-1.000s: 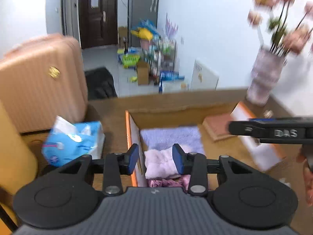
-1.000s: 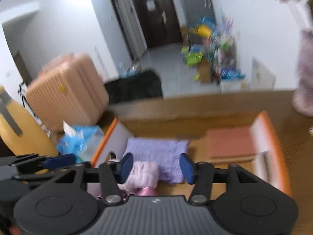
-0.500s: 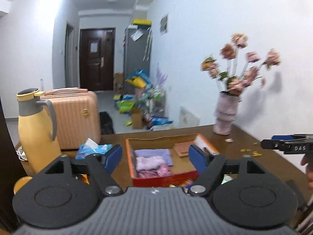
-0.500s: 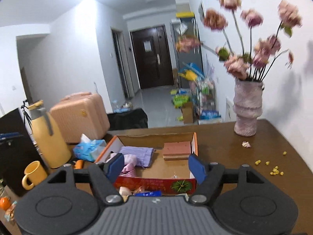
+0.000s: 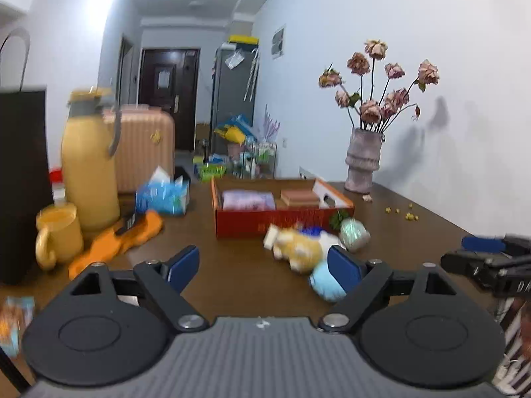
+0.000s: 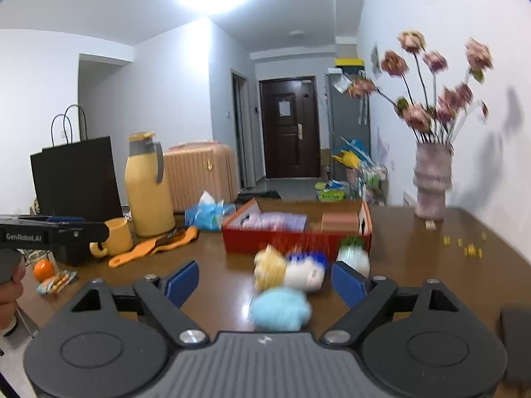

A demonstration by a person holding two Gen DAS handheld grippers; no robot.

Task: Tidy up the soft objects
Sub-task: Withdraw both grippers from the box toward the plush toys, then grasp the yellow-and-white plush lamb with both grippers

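Note:
A red cardboard box (image 5: 282, 220) (image 6: 292, 240) stands mid-table and holds folded lilac cloths (image 5: 247, 200) (image 6: 275, 221) and a brown folded piece (image 5: 298, 196). In front of it lie a yellow plush (image 5: 297, 247) (image 6: 268, 265), a white-and-blue plush (image 6: 307, 270), a light blue plush ball (image 5: 327, 282) (image 6: 280, 308) and a pale green ball (image 5: 354, 233) (image 6: 353, 255). My left gripper (image 5: 264, 270) is open and empty, pulled back from the box. My right gripper (image 6: 265, 280) is open and empty, just behind the blue ball.
A yellow jug (image 5: 89, 165), yellow mug (image 5: 58, 237), tissue pack (image 5: 162, 197), orange cloth (image 5: 119, 242) and black bag (image 6: 76, 179) stand at the left. A vase of flowers (image 5: 363, 162) stands at the back right. Yellow crumbs (image 6: 464, 247) lie right.
Both grippers have pulled back and up from the box, where they hovered over the lilac cloths, and have opened wide. The plush toys in front of the box have come into view.

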